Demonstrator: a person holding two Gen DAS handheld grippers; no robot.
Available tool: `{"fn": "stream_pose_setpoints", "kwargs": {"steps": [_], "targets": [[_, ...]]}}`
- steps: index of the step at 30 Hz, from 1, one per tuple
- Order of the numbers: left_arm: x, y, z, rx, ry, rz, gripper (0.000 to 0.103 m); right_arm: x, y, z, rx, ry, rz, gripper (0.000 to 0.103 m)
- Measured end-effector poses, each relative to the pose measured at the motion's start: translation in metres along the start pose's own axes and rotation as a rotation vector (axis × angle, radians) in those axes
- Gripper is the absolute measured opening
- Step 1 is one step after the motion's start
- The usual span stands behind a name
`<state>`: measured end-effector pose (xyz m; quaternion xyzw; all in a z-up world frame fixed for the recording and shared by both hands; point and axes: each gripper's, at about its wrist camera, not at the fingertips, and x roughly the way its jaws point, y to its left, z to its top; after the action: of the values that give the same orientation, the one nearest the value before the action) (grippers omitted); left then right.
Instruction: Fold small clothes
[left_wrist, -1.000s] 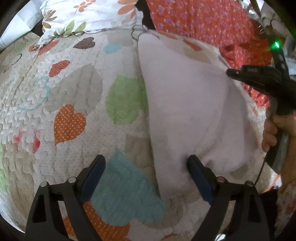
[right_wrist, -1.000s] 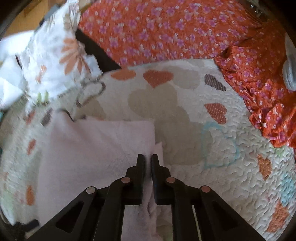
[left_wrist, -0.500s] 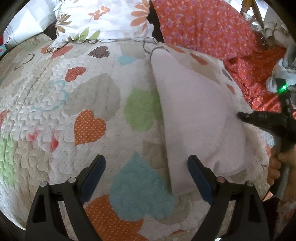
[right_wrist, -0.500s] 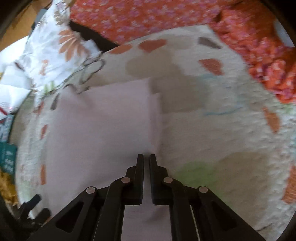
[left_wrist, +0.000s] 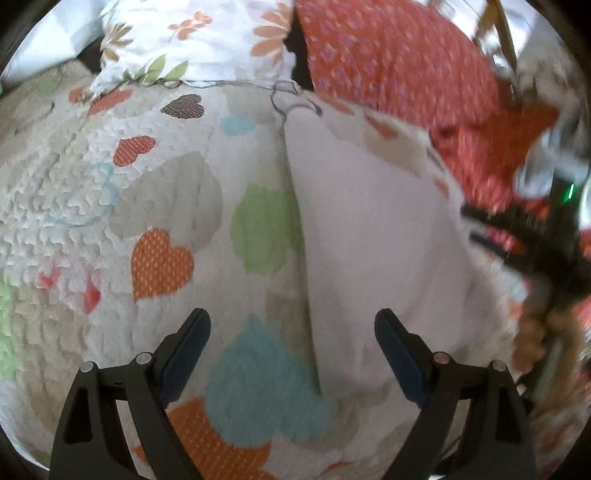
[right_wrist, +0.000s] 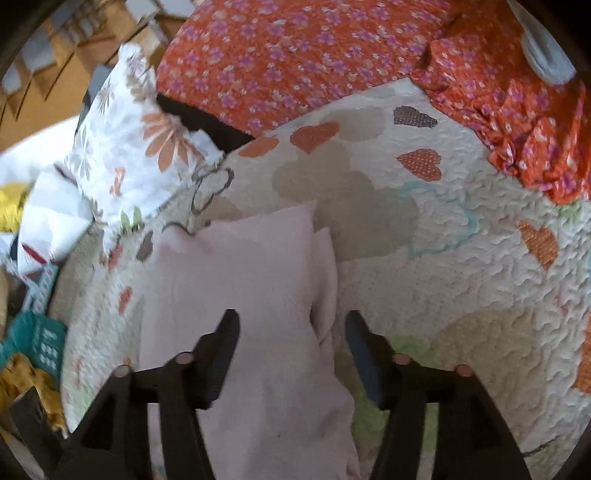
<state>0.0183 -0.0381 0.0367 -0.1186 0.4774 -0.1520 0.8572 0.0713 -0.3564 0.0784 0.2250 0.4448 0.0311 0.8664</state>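
A pale pink cloth (left_wrist: 373, 229) lies folded lengthwise on the heart-patterned quilt (left_wrist: 122, 206). It also shows in the right wrist view (right_wrist: 243, 288), with a narrower layer sticking out along its right edge. My left gripper (left_wrist: 291, 332) is open and empty, hovering over the cloth's near left edge. My right gripper (right_wrist: 291, 332) is open and empty above the cloth's near right edge; in the left wrist view it is a blurred dark shape at the right (left_wrist: 532, 236).
An orange floral pillow (right_wrist: 295, 55) and a white floral pillow (right_wrist: 125, 147) lie at the bed's far side. Crumpled orange fabric (right_wrist: 535, 140) sits at the right. Teal and yellow items (right_wrist: 33, 343) lie off the bed's left edge.
My right gripper was shut on the cloth's edge; it has opened and let go. The left gripper stays open and has shifted slightly over the cloth's near edge.
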Motion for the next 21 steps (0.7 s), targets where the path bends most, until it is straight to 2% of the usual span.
{"fn": "stream_pose_setpoints", "kwargs": {"steps": [4, 7, 9, 10, 11, 12, 13, 17, 18, 19, 20, 21], "targets": [[0.033, 0.009, 0.023, -0.093, 0.042, -0.073, 0.091, 0.033, -0.019, 0.008, 0.088, 0.077, 0.062, 0.072], [0.066, 0.004, 0.036, -0.113, 0.048, -0.13, 0.095, 0.064, -0.027, 0.008, 0.142, 0.159, 0.124, 0.072], [0.07, -0.005, 0.038, -0.127, 0.014, -0.141, 0.098, 0.075, -0.031, 0.005, 0.189, 0.158, 0.169, 0.072], [0.071, -0.011, 0.04, -0.126, 0.027, -0.176, 0.094, 0.077, -0.03, 0.005, 0.203, 0.143, 0.185, 0.069], [0.072, -0.016, 0.043, -0.117, 0.041, -0.213, 0.056, 0.079, -0.028, 0.006, 0.218, 0.159, 0.212, 0.051], [0.073, -0.022, 0.046, -0.103, 0.063, -0.229, 0.042, 0.081, -0.026, 0.006, 0.231, 0.175, 0.244, 0.042], [0.067, -0.032, 0.049, -0.07, 0.053, -0.176, 0.04, 0.08, -0.022, 0.007, 0.236, 0.171, 0.256, 0.037], [0.045, -0.045, 0.061, -0.04, -0.002, -0.184, 0.039, 0.05, 0.0, 0.018, 0.176, 0.094, 0.318, 0.03], [0.042, -0.047, 0.062, -0.03, -0.006, -0.167, 0.04, 0.045, 0.004, 0.019, 0.156, 0.074, 0.304, 0.03], [0.042, -0.049, 0.063, -0.019, -0.007, -0.135, 0.046, 0.044, 0.005, 0.019, 0.14, 0.064, 0.26, 0.03], [0.046, -0.05, 0.062, -0.009, 0.0, -0.085, 0.054, 0.047, 0.004, 0.019, 0.133, 0.068, 0.208, 0.032], [0.051, -0.05, 0.06, -0.003, 0.017, -0.045, 0.057, 0.055, 0.001, 0.017, 0.13, 0.088, 0.134, 0.035]]}}
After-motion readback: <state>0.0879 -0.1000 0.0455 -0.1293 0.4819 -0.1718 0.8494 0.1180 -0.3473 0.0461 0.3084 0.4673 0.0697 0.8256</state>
